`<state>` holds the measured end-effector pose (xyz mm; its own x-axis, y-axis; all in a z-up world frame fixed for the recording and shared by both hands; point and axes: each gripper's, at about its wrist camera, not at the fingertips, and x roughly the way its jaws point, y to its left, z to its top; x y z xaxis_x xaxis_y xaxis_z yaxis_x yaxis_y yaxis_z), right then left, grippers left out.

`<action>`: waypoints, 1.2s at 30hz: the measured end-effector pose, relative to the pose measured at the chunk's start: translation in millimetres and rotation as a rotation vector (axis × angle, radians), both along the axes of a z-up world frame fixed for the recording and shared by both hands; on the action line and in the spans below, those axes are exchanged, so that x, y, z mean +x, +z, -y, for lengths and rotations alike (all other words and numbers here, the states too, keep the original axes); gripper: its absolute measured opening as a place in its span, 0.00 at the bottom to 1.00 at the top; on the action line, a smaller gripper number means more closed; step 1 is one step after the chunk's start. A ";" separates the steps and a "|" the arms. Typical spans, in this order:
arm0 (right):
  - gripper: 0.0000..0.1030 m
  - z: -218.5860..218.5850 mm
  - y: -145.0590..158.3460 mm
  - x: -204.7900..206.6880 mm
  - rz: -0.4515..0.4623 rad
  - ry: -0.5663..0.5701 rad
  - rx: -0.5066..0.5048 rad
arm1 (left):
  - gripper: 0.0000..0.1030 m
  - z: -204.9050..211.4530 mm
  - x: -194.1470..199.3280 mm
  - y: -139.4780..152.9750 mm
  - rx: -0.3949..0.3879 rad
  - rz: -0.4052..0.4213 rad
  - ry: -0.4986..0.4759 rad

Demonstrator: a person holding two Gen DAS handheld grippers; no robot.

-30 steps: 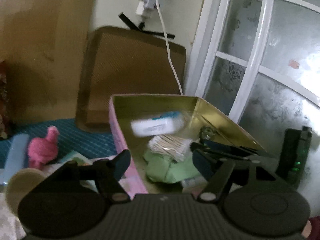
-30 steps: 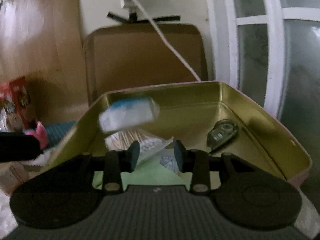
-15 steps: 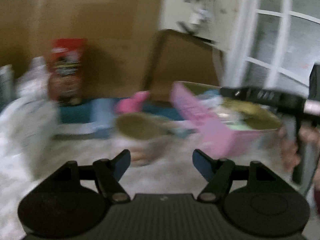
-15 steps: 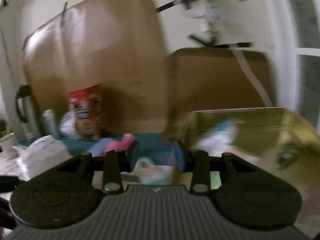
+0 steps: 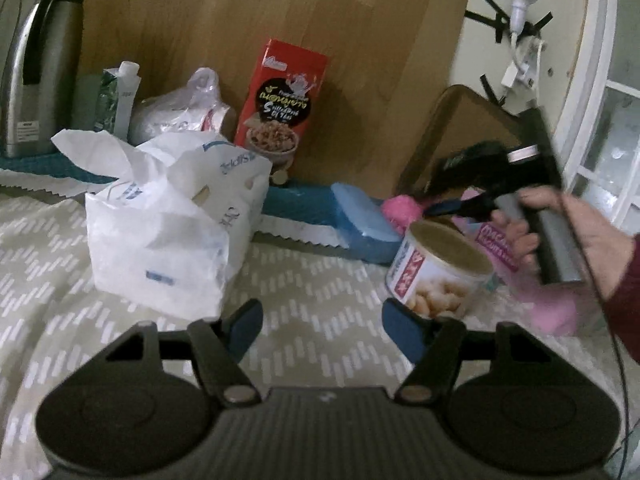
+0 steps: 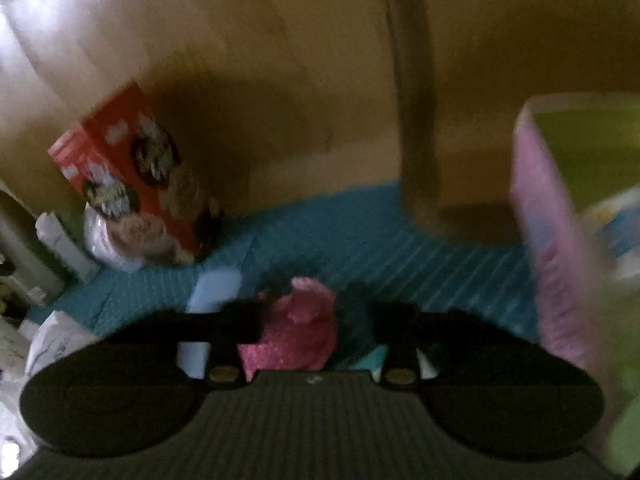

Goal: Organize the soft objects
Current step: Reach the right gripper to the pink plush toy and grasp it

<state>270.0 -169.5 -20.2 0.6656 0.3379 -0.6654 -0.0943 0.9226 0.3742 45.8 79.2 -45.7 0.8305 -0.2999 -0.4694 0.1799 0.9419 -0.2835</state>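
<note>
Lifting the pink plush toy (image 6: pixel 304 340), seemingly clenched between the right gripper's (image 6: pixel 308 308) jaws, calls for a gentle squeeze and a straight carry to the pink tin (image 6: pixel 548 240) on their right, while the left gripper's (image 5: pixel 320 328) jaws are closing empty.

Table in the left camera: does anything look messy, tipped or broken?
The white plastic bag is the messy one: it sits crumpled and slumped on the tablecloth, with its handles sticking up. The peanut can seems to lean a bit, but the curved lens may cause that. Nothing looks spilled or broken.
</note>
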 end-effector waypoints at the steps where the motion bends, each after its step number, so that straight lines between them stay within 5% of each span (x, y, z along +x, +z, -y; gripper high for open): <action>1: 0.15 1.6 -0.1 -1.4 0.008 -0.008 0.023 | 0.65 0.5 -1.1 0.0 -0.005 0.005 -0.005; 4: 0.11 1.4 18.1 -18.3 0.079 -0.009 0.018 | 0.65 0.5 -0.7 1.5 -0.021 0.020 -0.012; 9: 0.11 -2.3 89.7 -96.0 0.413 0.064 -0.058 | 0.65 -7.8 1.1 0.1 -0.066 0.005 -0.007; 12: 0.11 -3.8 114.8 -161.6 0.540 0.181 -0.118 | 0.65 -8.9 0.0 -0.3 -0.076 0.006 -0.003; 18: 0.11 10.9 87.7 -247.7 0.365 0.385 0.024 | 0.65 -12.3 2.6 -0.1 -0.112 -0.026 -0.033; 24: 0.15 16.7 4.4 -260.5 0.188 0.325 0.062 | 0.65 10.0 -14.7 10.3 -0.161 -0.059 -0.110; 26: 0.25 20.0 -11.4 -259.7 0.184 0.256 0.045 | 0.65 22.1 -22.0 14.8 -0.153 -0.065 -0.145; 27: 0.43 25.9 -14.3 -262.9 0.194 0.221 0.049 | 0.65 27.8 -25.4 16.8 -0.150 -0.073 -0.163; 29: 0.57 35.6 -13.1 -272.0 0.238 0.177 0.109 | 0.65 37.5 -29.8 20.5 -0.139 -0.087 -0.188; 33: 0.58 50.7 -9.2 -304.3 0.327 0.150 0.154 | 0.65 51.8 -35.7 27.1 -0.113 -0.105 -0.218; 36: 0.58 32.4 -16.4 -320.7 0.334 0.221 0.073 | 0.65 61.6 -34.0 28.2 -0.135 -0.138 -0.266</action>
